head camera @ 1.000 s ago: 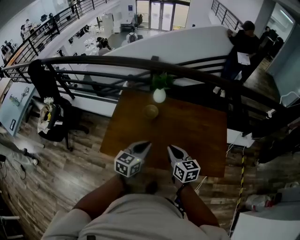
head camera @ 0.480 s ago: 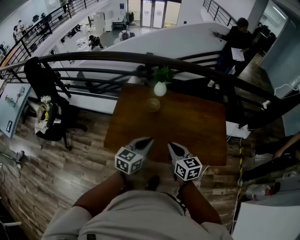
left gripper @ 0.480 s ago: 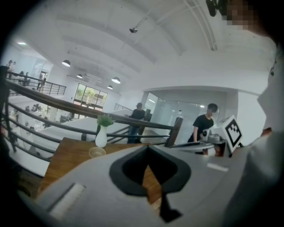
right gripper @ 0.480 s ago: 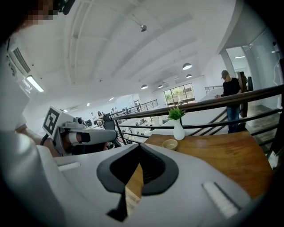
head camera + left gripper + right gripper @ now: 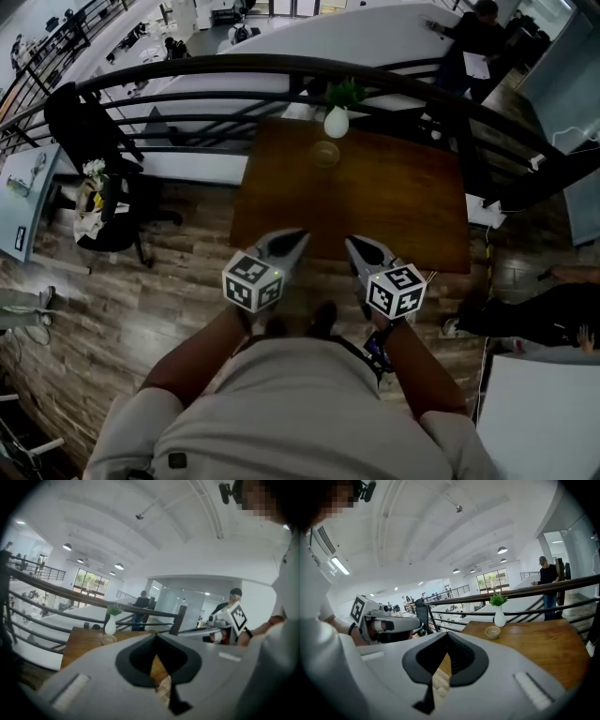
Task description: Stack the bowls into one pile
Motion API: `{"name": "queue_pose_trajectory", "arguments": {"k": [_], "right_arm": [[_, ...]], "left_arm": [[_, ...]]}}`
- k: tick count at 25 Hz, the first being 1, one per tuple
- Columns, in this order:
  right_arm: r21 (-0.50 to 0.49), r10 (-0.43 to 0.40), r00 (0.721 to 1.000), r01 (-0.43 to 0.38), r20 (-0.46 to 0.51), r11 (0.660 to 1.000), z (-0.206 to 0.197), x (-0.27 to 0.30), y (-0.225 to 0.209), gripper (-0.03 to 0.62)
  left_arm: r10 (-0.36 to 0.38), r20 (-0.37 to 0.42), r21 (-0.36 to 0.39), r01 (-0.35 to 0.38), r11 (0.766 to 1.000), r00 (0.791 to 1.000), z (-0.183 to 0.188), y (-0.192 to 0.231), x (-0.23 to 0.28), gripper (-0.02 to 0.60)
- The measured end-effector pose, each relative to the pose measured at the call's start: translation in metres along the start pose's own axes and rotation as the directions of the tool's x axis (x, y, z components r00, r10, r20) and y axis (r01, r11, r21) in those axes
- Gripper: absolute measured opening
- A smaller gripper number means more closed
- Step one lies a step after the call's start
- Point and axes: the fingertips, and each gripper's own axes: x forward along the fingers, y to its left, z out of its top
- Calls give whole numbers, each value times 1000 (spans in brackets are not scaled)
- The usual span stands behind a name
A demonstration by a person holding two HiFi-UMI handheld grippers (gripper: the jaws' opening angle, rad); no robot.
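We are closer now to the brown wooden table [image 5: 403,211]; its small beige bowl [image 5: 325,154] beside the white vase [image 5: 337,122] remains beyond reach. The left gripper [image 5: 300,236] and right gripper [image 5: 351,242] are closed, empty.

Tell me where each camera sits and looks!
Head view: on the person's head, looking steeply down at the table; shows arms, left tool, right tool.
Left gripper view: on the left tool, along its shut jaws toward the table; shows the right tool.
Right gripper view: on the right tool, likewise; shows the left tool.
Shared: both gripper views see the bowl and vase.
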Motion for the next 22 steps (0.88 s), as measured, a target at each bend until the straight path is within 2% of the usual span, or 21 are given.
{"name": "queue_pose_trajectory", "arguments": {"k": [7,11,22], "right_arm": [[-26,-4,1000,4,1,1000,-15,9,69,8],[-36,-8,1000,9,1,999,-17,16,96,8],[-54,-50,999,49,-14,997,-22,26,102,8]], "left_arm": [[-40,6,21,40,999,999,-12,3,-67,5],[-54,13,33,54,998,998,-10,8,-88,5],[-73,15,57,72,996,997,-5,13,-103,5]]}}
